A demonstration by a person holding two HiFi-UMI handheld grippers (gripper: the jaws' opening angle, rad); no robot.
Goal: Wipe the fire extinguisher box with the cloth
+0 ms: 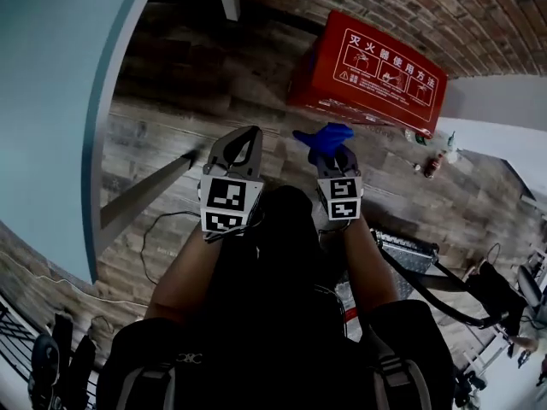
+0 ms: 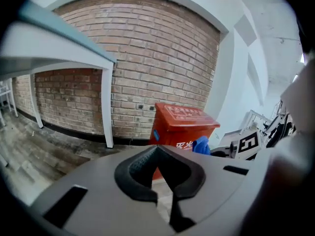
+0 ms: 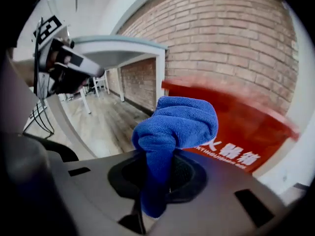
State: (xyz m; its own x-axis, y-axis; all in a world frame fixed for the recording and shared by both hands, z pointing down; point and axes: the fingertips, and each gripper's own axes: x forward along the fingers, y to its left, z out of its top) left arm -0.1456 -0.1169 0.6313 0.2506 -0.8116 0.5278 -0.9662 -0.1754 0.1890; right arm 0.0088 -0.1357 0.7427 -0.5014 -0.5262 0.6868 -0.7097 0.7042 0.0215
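Observation:
The red fire extinguisher box (image 1: 367, 65) stands on the wooden floor against the brick wall; it also shows as the red box (image 2: 181, 124) ahead of the left gripper and, blurred, as the red box (image 3: 248, 124) close in front of the right one. My right gripper (image 1: 333, 154) is shut on a blue cloth (image 1: 324, 137), held short of the box and apart from it. The bunched cloth (image 3: 176, 127) sticks up out of the right gripper (image 3: 156, 177). My left gripper (image 1: 245, 140) is beside it, shut and empty; in its own view the left gripper (image 2: 158, 151) points toward the box.
A white table (image 2: 59, 48) with thin legs stands at the left against the brick wall (image 2: 147, 48). Small bottles (image 1: 432, 164) lie on the floor right of the box. A cable (image 1: 158, 229) and a metal case (image 1: 403, 250) are near the person's legs.

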